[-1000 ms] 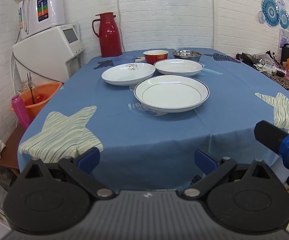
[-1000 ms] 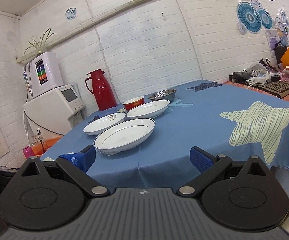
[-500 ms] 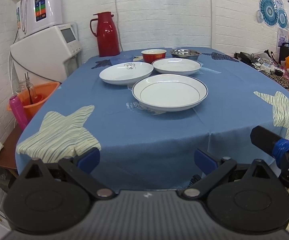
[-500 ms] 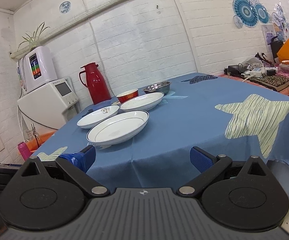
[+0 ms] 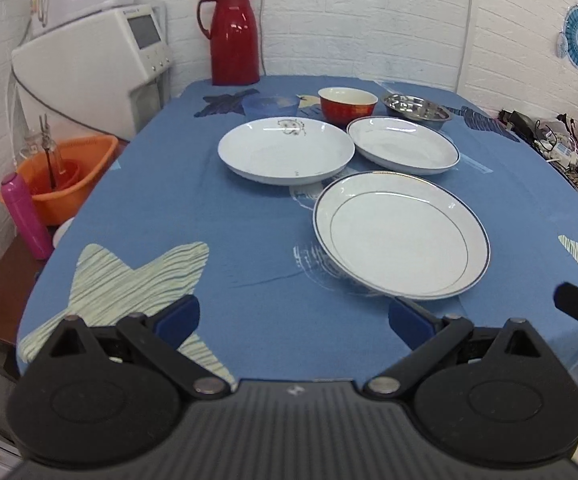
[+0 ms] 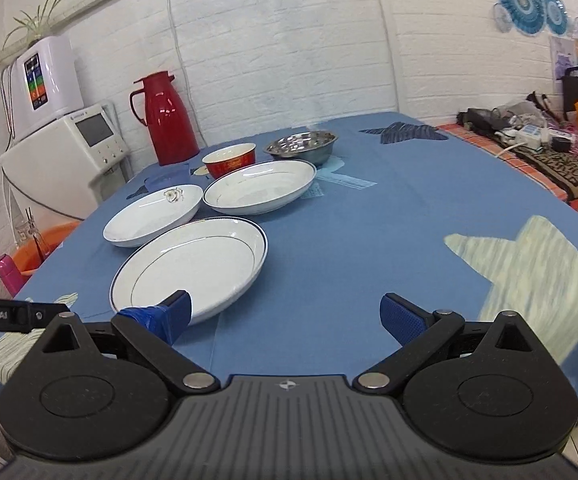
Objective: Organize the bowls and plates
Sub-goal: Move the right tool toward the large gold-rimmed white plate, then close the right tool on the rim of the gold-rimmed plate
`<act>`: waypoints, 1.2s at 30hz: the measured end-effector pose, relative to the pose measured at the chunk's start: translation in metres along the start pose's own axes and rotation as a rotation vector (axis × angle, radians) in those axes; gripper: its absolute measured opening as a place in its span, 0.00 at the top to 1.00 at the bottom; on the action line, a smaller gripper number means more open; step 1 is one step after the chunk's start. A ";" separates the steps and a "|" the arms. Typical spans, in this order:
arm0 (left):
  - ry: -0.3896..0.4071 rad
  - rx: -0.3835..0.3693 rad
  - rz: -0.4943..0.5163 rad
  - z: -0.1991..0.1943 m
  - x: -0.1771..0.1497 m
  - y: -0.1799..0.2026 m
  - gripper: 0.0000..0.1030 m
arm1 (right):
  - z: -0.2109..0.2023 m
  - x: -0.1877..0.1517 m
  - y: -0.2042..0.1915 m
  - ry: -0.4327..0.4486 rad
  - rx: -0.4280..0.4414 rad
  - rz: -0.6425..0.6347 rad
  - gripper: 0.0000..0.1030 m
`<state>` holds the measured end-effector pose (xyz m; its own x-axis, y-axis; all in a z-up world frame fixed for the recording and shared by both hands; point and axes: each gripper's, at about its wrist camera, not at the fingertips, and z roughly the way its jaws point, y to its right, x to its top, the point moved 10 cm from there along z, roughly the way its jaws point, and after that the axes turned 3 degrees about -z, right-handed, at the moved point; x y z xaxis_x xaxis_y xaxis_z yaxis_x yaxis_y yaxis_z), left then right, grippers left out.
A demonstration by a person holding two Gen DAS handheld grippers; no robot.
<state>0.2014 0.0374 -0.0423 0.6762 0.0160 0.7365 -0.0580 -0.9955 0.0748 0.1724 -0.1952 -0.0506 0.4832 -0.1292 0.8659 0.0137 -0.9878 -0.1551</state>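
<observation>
Three white plates lie on the blue tablecloth: a near rimmed plate (image 5: 401,234) (image 6: 191,262), a flowered plate (image 5: 285,150) (image 6: 153,218) behind it on the left, and a third plate (image 5: 403,148) (image 6: 259,186) to the right. Behind them stand a red bowl (image 5: 347,105) (image 6: 229,159), a steel bowl (image 5: 416,106) (image 6: 301,146) and a blue bowl (image 5: 271,106). My left gripper (image 5: 293,318) is open just short of the near plate. My right gripper (image 6: 285,314) is open, its left fingertip in front of that plate's near rim.
A red thermos (image 5: 233,36) (image 6: 167,118) stands at the table's far left corner. A white appliance (image 5: 93,64), an orange basin (image 5: 65,178) and a pink bottle (image 5: 25,216) sit left of the table. Clutter (image 6: 529,128) lies on the right side.
Both grippers have moved forward over the table edge toward the plates, which now look larger and closer. Both stay open and empty.
</observation>
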 end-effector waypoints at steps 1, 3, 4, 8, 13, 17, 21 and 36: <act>-0.026 -0.030 -0.003 0.008 0.007 0.000 0.03 | 0.015 0.006 -0.003 -0.032 0.005 -0.019 0.14; -0.079 -0.088 -0.009 0.027 0.020 0.001 0.03 | 0.052 0.015 -0.008 -0.112 -0.001 -0.067 0.14; -0.093 -0.098 -0.013 0.036 0.026 0.001 0.03 | 0.067 0.016 -0.012 -0.143 0.000 -0.094 0.14; -0.126 -0.067 0.028 0.076 0.036 0.000 0.03 | 0.106 0.013 -0.020 -0.234 -0.019 -0.182 0.14; -0.161 -0.092 0.008 0.107 0.036 0.000 0.05 | 0.128 0.005 -0.035 -0.300 0.012 -0.244 0.14; -0.186 -0.102 0.009 0.124 0.037 0.004 0.06 | 0.137 0.008 -0.037 -0.322 0.052 -0.213 0.13; -0.178 -0.090 0.031 0.131 0.036 0.008 0.06 | 0.135 0.008 -0.036 -0.296 0.073 -0.228 0.13; -0.111 -0.191 0.088 0.122 0.039 0.026 0.62 | 0.126 0.007 -0.059 -0.298 0.184 -0.300 0.42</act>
<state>0.3161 0.0008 -0.0931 0.7380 -0.0913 0.6686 -0.2512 -0.9568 0.1466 0.2853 -0.1273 -0.0950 0.6642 0.2174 0.7153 0.3333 -0.9425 -0.0231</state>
